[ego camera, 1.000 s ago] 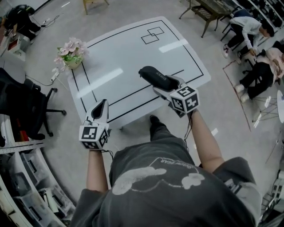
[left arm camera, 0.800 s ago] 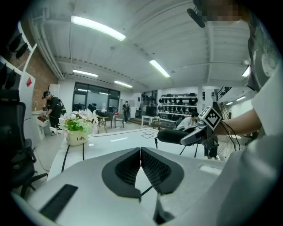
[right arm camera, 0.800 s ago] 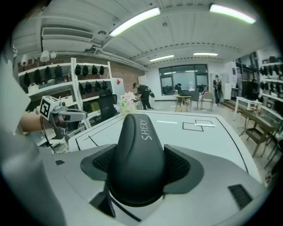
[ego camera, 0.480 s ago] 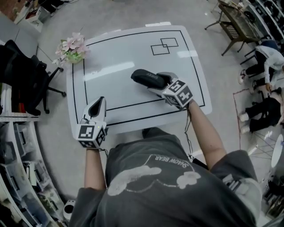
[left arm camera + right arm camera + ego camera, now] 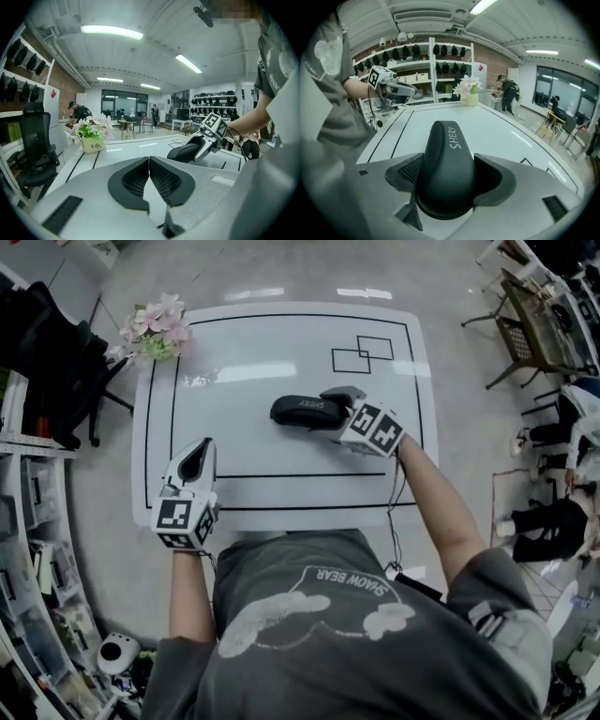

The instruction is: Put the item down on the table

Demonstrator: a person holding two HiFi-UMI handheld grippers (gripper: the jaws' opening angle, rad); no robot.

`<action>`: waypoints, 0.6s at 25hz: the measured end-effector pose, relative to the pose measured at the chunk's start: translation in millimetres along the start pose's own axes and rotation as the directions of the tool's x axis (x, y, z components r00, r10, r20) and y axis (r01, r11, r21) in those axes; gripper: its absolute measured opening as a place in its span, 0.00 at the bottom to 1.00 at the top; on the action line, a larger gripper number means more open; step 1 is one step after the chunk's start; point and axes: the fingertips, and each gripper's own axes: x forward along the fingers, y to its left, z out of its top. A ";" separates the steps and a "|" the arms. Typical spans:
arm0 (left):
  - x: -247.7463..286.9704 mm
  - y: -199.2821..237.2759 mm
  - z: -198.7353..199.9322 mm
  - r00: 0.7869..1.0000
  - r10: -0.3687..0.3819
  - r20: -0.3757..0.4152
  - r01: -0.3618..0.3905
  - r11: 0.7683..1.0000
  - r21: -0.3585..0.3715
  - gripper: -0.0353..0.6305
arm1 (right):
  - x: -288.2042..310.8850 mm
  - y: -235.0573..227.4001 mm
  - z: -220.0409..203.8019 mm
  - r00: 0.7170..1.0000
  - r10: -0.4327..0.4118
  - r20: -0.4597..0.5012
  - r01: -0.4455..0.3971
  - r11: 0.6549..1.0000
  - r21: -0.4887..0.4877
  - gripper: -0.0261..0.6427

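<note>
Fingers of right gripper clasp black case, seemingly above table

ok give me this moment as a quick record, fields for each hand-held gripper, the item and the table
right hand-held gripper: jaws closed on the black case, over the middle of the table
left hand-held gripper: jaws together, nothing between them, over the table's near left part
black case: lettered SHERY, sticking out ahead of the jaws; contact with the table cannot be told
table: white, black lines
flower pot: far left corner
task state: case not yet released
</note>
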 end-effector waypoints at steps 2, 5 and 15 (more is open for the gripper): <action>2.8 -3.1 0.2 1.000 0.007 -0.004 -0.008 1.000 -0.004 0.06 | 2.4 -2.3 -1.8 0.999 0.030 -0.014 -0.031 0.998 -0.055 0.53; 6.2 -5.7 -2.2 1.000 0.019 -0.009 -0.019 1.000 -0.012 0.06 | 2.2 -7.6 -1.4 0.999 0.052 -0.011 -0.053 0.993 -0.105 0.53; 11.4 -15.4 -13.5 0.999 0.028 -0.037 -0.028 1.000 -0.010 0.06 | 6.4 -11.7 -14.5 0.999 0.047 0.004 -0.046 0.988 -0.147 0.55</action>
